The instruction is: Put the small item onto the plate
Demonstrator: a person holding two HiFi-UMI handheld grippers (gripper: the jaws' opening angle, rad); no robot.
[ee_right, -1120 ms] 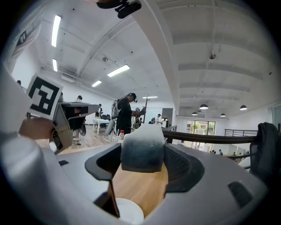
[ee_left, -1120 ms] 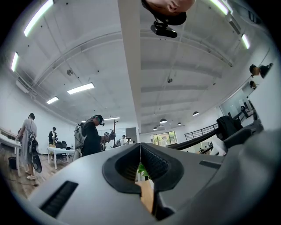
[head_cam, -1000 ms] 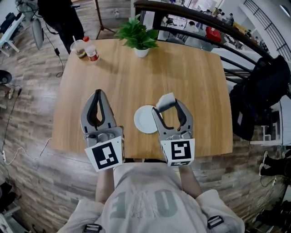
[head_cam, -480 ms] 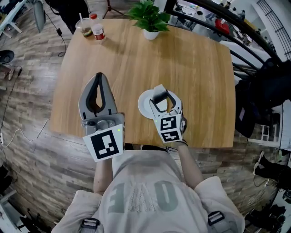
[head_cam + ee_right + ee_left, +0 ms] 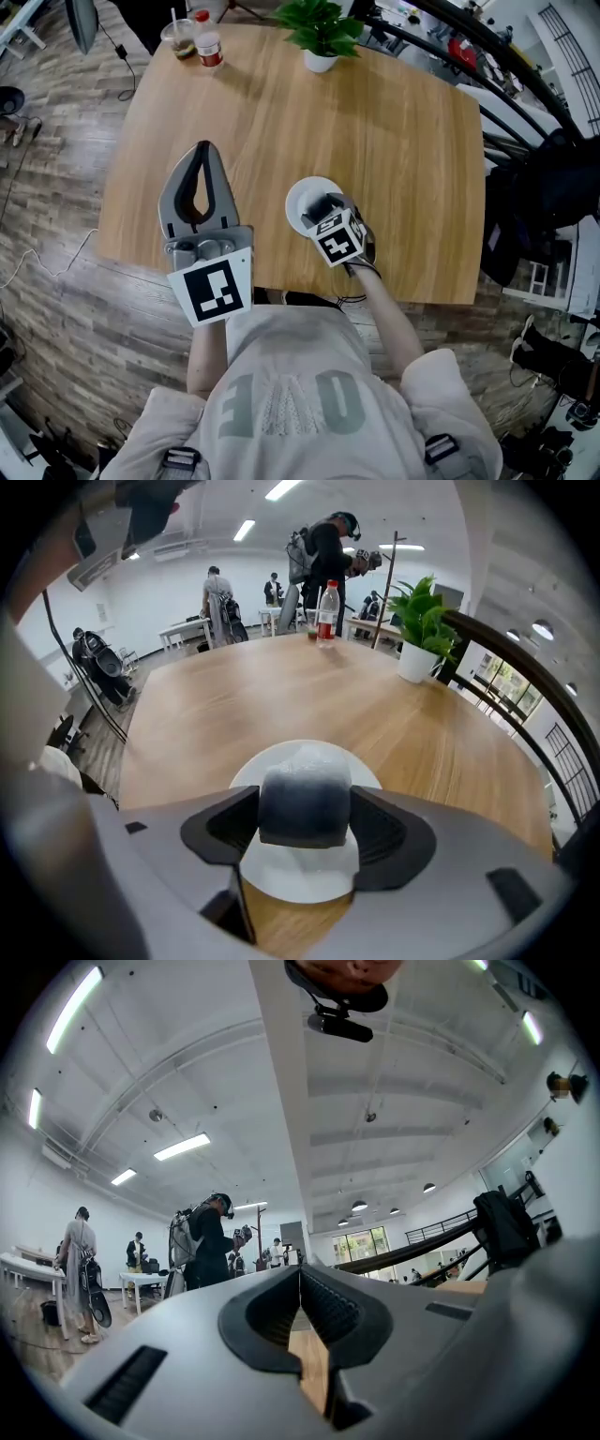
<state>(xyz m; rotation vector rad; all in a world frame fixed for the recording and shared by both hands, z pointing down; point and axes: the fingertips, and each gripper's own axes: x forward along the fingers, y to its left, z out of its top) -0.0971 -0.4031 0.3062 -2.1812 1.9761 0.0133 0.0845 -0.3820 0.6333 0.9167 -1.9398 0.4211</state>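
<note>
A white round plate (image 5: 302, 194) lies on the wooden table (image 5: 394, 141) near its front edge. My right gripper (image 5: 322, 207) tilts steeply down over the plate, shut on a small grey rounded item (image 5: 305, 802). In the right gripper view the item sits between the pads right above the plate (image 5: 277, 761); whether it touches the plate I cannot tell. My left gripper (image 5: 204, 150) hovers to the left of the plate, shut with nothing between its fingers. Its closed jaws (image 5: 300, 1283) point level across the room.
A potted plant (image 5: 321, 33) stands at the table's far edge. A red-capped bottle (image 5: 208, 49) and a cup with a straw (image 5: 180, 37) stand at the far left corner. A black bag (image 5: 553, 192) hangs at the right by a dark railing. People stand in the background (image 5: 328, 550).
My right gripper has moved left over the plate with the item and tipped steeply downward. The left gripper has hardly moved.
</note>
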